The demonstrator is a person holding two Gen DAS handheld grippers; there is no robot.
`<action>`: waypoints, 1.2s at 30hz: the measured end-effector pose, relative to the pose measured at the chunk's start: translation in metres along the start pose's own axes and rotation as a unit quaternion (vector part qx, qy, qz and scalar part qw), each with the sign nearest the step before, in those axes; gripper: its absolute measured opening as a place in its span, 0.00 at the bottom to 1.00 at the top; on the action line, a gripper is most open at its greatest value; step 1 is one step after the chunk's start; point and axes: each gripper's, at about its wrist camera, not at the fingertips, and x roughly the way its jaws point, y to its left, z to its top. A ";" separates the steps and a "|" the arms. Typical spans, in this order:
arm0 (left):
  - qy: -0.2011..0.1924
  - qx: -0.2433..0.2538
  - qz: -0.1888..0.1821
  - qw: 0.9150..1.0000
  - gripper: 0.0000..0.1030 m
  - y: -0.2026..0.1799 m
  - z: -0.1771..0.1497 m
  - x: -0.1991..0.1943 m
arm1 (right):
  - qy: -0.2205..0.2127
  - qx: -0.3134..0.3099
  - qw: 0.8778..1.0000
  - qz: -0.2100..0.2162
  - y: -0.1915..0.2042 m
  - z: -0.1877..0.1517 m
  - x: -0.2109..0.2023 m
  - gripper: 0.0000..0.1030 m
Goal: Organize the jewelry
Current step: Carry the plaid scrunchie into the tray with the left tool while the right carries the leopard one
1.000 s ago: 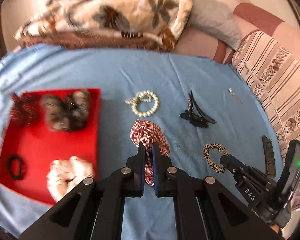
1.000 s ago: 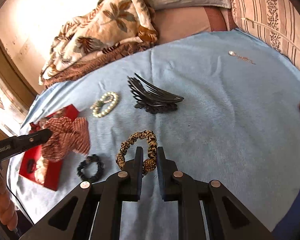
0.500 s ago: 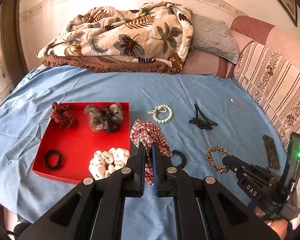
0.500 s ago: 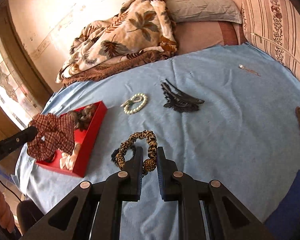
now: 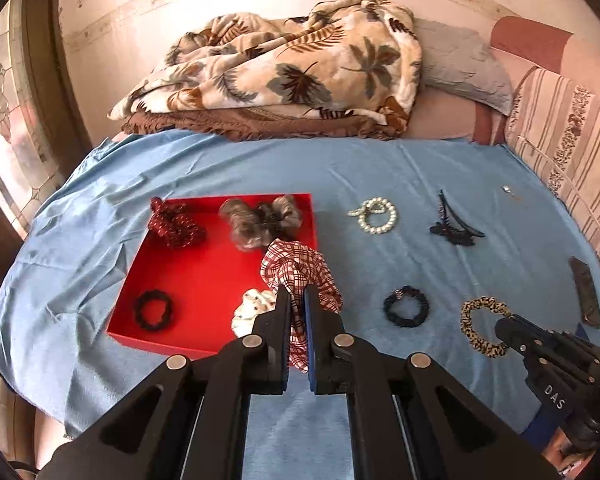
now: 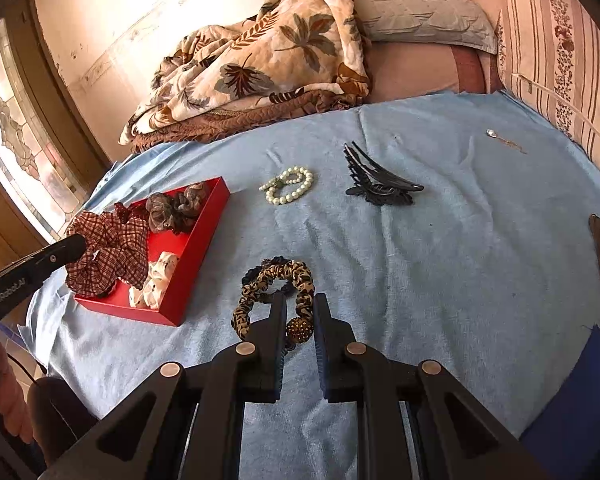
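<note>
Pearl bracelet (image 5: 374, 216), black clip (image 5: 454, 227) and black scrunchie (image 5: 406, 311) lie on the bed (image 5: 380, 168). Left tongs (image 5: 297, 295) clench plaid scrunchie (image 5: 296, 266) above red tray (image 5: 198, 276); right tongs (image 6: 300, 304) clench leopard scrunchie (image 6: 276, 284).

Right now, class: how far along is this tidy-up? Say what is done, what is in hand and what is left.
Done: the red tray holds four hair ties. In hand: the left gripper is shut on a plaid scrunchie over the tray; the right gripper is shut on a leopard tie. Left on the sheet: pearl bracelet, claw clip, black tie, a small pin.
</note>
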 end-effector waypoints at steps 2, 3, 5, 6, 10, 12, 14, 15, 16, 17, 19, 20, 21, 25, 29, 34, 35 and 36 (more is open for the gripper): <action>0.001 0.001 0.007 1.000 0.06 0.004 -0.003 0.001 | 0.003 -0.007 1.000 0.000 0.005 -0.001 0.001 0.14; 0.001 0.002 0.010 1.000 0.06 0.005 -0.003 0.002 | 0.004 -0.010 1.000 0.000 0.006 -0.001 0.001 0.14; 0.002 0.002 0.012 1.000 0.06 0.007 -0.005 0.002 | 0.006 -0.016 1.000 0.000 0.011 -0.002 0.001 0.14; 0.003 0.001 0.012 1.000 0.06 0.007 -0.005 0.003 | 0.006 -0.018 1.000 0.000 0.013 -0.002 0.002 0.14; 0.006 -0.003 0.011 1.000 0.06 0.014 -0.008 0.005 | 0.009 -0.027 1.000 0.000 0.022 -0.003 0.003 0.14; 0.006 -0.007 0.008 1.000 0.06 0.017 -0.008 0.006 | 0.012 -0.030 0.999 0.001 0.026 -0.003 0.003 0.14; 0.006 -0.012 0.006 1.000 0.06 0.021 -0.010 0.008 | 0.015 -0.035 0.999 0.000 0.030 -0.003 0.004 0.14; 0.007 -0.014 0.004 1.000 0.06 0.023 -0.010 0.008 | 0.015 -0.037 0.999 -0.001 0.032 -0.003 0.003 0.14; 0.008 -0.017 0.003 1.000 0.06 0.026 -0.011 0.010 | 0.016 -0.039 0.999 -0.002 0.034 -0.003 0.004 0.14; 0.008 -0.019 0.002 1.000 0.06 0.027 -0.012 0.010 | 0.017 -0.041 0.999 -0.002 0.036 -0.002 0.004 0.14; 0.009 -0.026 -0.001 1.000 0.06 0.033 -0.013 0.012 | 0.020 -0.043 0.999 -0.003 0.041 -0.002 0.006 0.14; 0.009 -0.030 -0.003 1.000 0.06 0.037 -0.013 0.013 | 0.023 -0.045 0.999 -0.002 0.044 -0.001 0.007 0.14; 0.008 -0.033 -0.004 0.999 0.06 0.039 -0.013 0.013 | 0.025 -0.047 0.999 -0.002 0.045 -0.001 0.008 0.14; 0.005 -0.046 -0.006 0.999 0.06 0.056 -0.012 0.017 | 0.034 -0.063 0.997 -0.001 0.060 0.000 0.014 0.14; 0.000 -0.048 -0.003 0.999 0.06 0.073 -0.008 0.024 | 0.035 -0.091 0.995 0.000 0.083 0.006 0.019 0.14; -0.017 -0.037 0.000 0.999 0.06 0.093 0.005 0.033 | 0.033 -0.119 0.992 0.007 0.109 0.016 0.025 0.14; -0.019 -0.037 -0.003 0.999 0.06 0.101 0.010 0.038 | 0.035 -0.123 0.992 0.010 0.115 0.019 0.027 0.14; -0.020 -0.037 -0.005 0.999 0.06 0.106 0.014 0.042 | 0.036 -0.125 0.991 0.013 0.118 0.021 0.029 0.14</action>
